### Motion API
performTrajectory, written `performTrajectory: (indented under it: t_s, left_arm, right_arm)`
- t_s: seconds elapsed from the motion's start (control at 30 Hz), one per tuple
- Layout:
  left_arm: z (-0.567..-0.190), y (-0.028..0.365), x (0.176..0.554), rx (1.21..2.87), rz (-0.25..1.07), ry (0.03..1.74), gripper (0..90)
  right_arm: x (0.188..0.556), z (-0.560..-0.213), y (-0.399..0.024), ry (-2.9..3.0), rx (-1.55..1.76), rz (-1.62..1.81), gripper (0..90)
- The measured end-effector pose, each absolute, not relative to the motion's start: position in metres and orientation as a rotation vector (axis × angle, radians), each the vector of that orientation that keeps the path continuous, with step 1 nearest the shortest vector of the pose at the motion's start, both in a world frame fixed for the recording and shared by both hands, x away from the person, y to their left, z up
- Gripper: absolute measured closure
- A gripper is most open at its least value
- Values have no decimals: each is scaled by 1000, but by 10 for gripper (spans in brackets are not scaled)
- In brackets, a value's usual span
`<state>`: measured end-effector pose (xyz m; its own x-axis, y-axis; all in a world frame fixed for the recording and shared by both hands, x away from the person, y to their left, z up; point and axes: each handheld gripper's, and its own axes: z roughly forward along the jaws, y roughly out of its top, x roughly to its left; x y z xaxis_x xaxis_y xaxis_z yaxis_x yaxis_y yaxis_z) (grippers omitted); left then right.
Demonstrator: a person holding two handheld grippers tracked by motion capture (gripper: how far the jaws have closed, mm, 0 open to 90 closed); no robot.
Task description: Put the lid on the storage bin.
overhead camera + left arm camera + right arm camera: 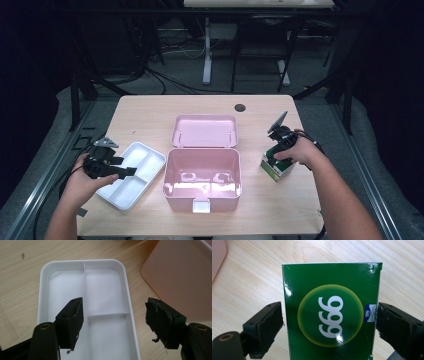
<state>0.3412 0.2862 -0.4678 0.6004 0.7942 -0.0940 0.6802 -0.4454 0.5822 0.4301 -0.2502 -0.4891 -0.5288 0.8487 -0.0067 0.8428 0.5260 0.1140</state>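
Observation:
A green carton (278, 170) marked "999" stands on the table's right side. My right gripper (274, 156) is lowered over it. In the right gripper view the carton (329, 287) sits between the jaws of the right gripper (330, 312); they flank its two sides closely, with a thin gap at the left pad, so it is open. My left gripper (121, 169) hovers over a white three-compartment tray (151, 152) at the left. The left gripper view has the left gripper (113, 307) wide open above the empty tray (82, 262).
An open pink box (202, 150) stands empty at the table's centre front, its lid (205, 131) lying behind it. A pink wall of the box (180, 272) is just right of the tray. A cable hole (240, 107) is at the table's back. Bare wood surrounds the carton.

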Motion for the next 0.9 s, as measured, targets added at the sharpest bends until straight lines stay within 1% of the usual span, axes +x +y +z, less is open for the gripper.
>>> performTrajectory:
  t_s: [0.07, 0.17, 0.47, 0.9]
  left_arm:
    - [-468, 286, 341, 2249, 255, 1161, 308]
    - [-468, 286, 341, 2245, 258, 1162, 308]
    - [-468, 285, 342, 2247, 262, 1158, 308]
    - [-467, 286, 341, 2239, 261, 1161, 309]
  right_arm:
    - [430, -488, -251, 2700, 1490, 136, 95]
    - [430, -487, -253, 2688, 1492, 147, 139]
    - [431, -490, -253, 2696, 1493, 149, 145]
    - [429, -484, -252, 2709, 1508, 133, 157]
